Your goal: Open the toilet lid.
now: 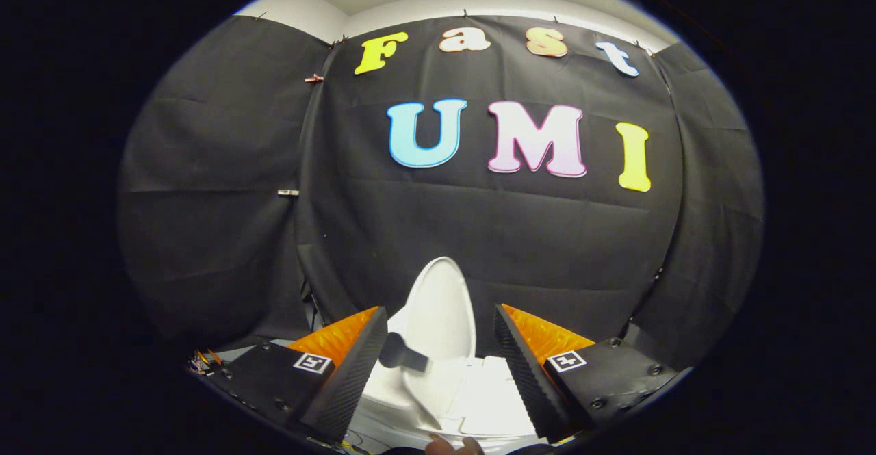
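Note:
A white toilet [472, 400] stands against the black cloth wall, seen between and beyond my fingers. Its white lid [441, 315] is raised upright, standing above the bowl and leaning toward the wall. My gripper [438, 356] is open, fingers wide apart, with nothing pressed between them. The left fingertip [366, 352] is near the lid's left edge and the right fingertip [513, 356] is apart from the lid. A small dark piece [400, 354] shows in front of the lid's lower left; I cannot tell what it is.
Black cloth walls [226, 222] close in on the left, back and right. A bit of a person's hand [448, 447] shows below the fingers. Some wires [205, 359] lie by the left finger's base.

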Demonstrator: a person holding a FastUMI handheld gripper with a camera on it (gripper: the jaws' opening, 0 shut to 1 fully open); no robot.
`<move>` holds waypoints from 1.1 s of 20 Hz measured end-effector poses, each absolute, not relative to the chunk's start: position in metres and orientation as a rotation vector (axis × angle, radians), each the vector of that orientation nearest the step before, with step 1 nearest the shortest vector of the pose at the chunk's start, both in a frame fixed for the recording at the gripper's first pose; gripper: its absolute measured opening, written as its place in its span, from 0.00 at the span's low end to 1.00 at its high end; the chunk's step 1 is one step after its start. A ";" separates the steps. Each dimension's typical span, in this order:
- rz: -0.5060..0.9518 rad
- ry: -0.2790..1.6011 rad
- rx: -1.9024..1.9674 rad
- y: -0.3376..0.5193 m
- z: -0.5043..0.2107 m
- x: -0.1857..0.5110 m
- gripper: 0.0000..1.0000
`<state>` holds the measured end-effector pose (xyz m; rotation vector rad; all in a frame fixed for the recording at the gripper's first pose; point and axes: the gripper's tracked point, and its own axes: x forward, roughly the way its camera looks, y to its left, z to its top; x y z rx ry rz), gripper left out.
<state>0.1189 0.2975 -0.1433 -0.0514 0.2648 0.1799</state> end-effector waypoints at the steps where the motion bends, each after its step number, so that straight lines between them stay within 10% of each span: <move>1: 0.174 0.256 -0.046 0.284 -0.135 0.116 0.99; 22: -0.029 0.053 0.014 0.028 -0.016 0.029 0.99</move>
